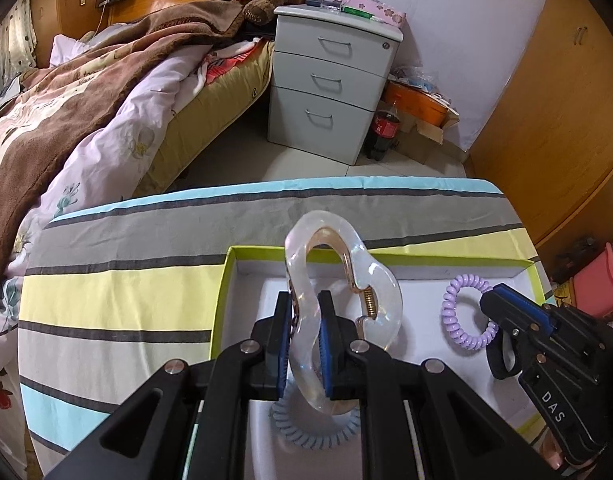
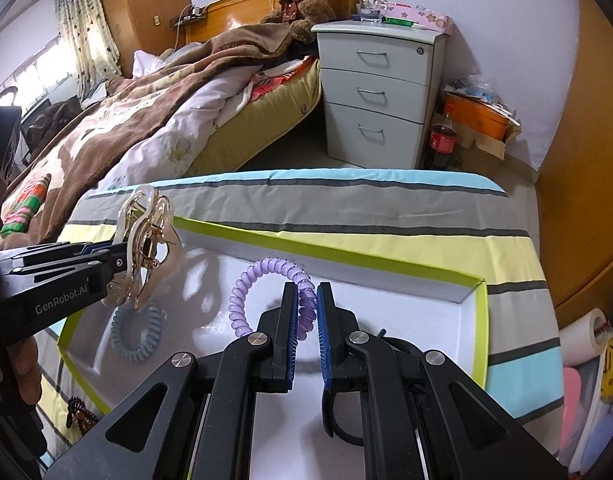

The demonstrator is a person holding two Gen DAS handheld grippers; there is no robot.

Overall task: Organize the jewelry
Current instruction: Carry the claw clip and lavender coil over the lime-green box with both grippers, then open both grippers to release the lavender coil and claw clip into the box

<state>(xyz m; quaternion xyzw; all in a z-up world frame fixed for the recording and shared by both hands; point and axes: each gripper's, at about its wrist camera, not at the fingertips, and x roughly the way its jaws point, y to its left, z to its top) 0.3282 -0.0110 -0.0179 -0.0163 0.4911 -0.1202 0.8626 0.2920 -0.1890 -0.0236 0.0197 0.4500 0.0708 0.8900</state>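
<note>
Your left gripper [image 1: 304,336] is clenched on the clear hair claw [image 1: 338,300], held upright above the tray's [image 1: 226,280] left half. The right gripper [image 2: 306,320] straddles the purple coil [image 2: 266,292], jaws apparently not yet closed; it's nearer.

Two tongs: left tongs [image 1: 304,340], right tongs [image 2: 306,332]. One clear hair claw clip [image 1: 338,300]. Two spiral hair ties: one purple spiral hair tie [image 2: 266,292], one blue spiral hair tie [image 2: 136,336]. One black hair band [image 2: 342,420]. One dark beaded piece [image 2: 80,414] by the box corner, kind unclear. One green-rimmed box [image 2: 326,250]. One striped table [image 1: 146,240]. One teddy bear [image 2: 298,0]. One three-drawer cabinet [image 1: 330,84]. One cola bottle [image 2: 442,140].
</note>
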